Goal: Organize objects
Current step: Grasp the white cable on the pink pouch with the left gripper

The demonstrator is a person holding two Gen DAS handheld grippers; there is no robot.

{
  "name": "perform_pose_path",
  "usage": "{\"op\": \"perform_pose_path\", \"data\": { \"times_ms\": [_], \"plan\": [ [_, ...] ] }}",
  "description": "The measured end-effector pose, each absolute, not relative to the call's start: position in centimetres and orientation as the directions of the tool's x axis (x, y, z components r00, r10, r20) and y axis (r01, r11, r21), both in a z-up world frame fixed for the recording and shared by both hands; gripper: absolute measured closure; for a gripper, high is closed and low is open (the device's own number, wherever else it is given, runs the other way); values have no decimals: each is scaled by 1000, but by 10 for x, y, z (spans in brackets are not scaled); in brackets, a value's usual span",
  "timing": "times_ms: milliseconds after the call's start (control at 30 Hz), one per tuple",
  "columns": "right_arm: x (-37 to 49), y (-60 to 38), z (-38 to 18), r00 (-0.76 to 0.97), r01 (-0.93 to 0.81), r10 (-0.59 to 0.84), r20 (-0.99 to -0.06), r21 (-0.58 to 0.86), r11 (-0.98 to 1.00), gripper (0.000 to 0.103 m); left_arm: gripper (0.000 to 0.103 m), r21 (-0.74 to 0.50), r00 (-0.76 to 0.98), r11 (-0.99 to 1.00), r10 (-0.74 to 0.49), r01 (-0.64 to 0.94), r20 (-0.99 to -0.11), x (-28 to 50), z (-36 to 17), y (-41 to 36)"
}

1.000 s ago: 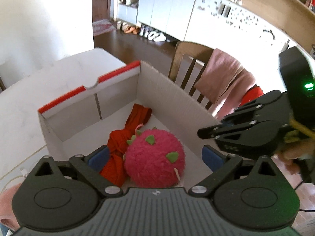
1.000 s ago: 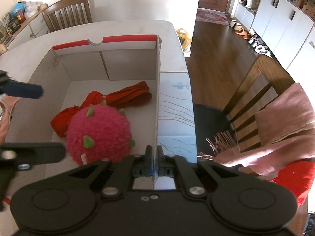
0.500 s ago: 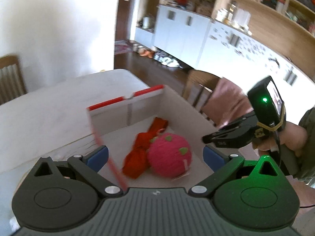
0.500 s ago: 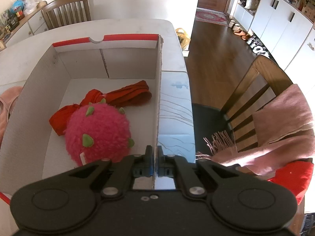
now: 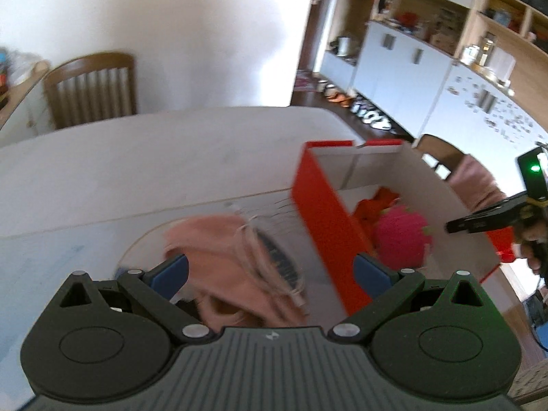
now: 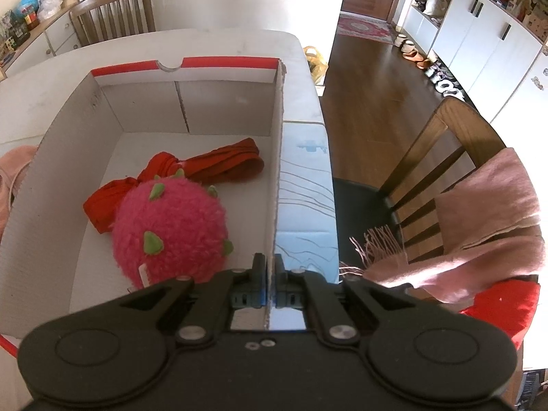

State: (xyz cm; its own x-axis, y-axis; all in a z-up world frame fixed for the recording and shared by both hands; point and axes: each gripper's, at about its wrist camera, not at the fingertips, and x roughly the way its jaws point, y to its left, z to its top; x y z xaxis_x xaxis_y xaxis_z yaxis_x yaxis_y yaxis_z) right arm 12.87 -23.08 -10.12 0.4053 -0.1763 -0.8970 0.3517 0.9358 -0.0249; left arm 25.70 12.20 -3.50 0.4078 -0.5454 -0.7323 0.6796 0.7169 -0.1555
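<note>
A white cardboard box (image 6: 102, 109) with a red outside (image 5: 325, 212) stands on the table. Inside lie a fuzzy pink plush ball with green spikes (image 6: 171, 229) (image 5: 400, 236) and a red cloth (image 6: 212, 167). My right gripper (image 6: 270, 274) is shut on the top edge of the box's right wall (image 6: 278, 157); it also shows from the side as the right gripper (image 5: 479, 221). My left gripper (image 5: 270, 270) is open over a crumpled pink cloth (image 5: 222, 257) with a thin strap, lying on the table left of the box. The pink cloth's edge (image 6: 13, 164) peeks past the box.
A wooden chair (image 6: 445, 157) draped with a pink fringed scarf (image 6: 479, 226) stands right of the table. Another chair (image 5: 92, 89) is at the far side. A blue-white mat (image 6: 304, 198) lies beside the box; white cabinets (image 5: 404, 68) line the room.
My left gripper has swung left, from above the box interior to above the pink cloth outside it, still open. The right gripper has stayed clamped on the box wall.
</note>
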Motion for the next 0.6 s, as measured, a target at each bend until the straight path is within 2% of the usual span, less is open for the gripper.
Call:
{"op": "perform_pose_path", "data": {
  "times_ms": [233,600],
  "plan": [
    [130,-229,-101,397,359,-190,-898,-38,932,99,0,-116,423,747,-489,655,-763,270,-63,131],
    [130,-228,-102,391,367,-198,-899,-45,929,99,1,-41,440,722,-465,691,-768,278,-87,90]
  ]
}}
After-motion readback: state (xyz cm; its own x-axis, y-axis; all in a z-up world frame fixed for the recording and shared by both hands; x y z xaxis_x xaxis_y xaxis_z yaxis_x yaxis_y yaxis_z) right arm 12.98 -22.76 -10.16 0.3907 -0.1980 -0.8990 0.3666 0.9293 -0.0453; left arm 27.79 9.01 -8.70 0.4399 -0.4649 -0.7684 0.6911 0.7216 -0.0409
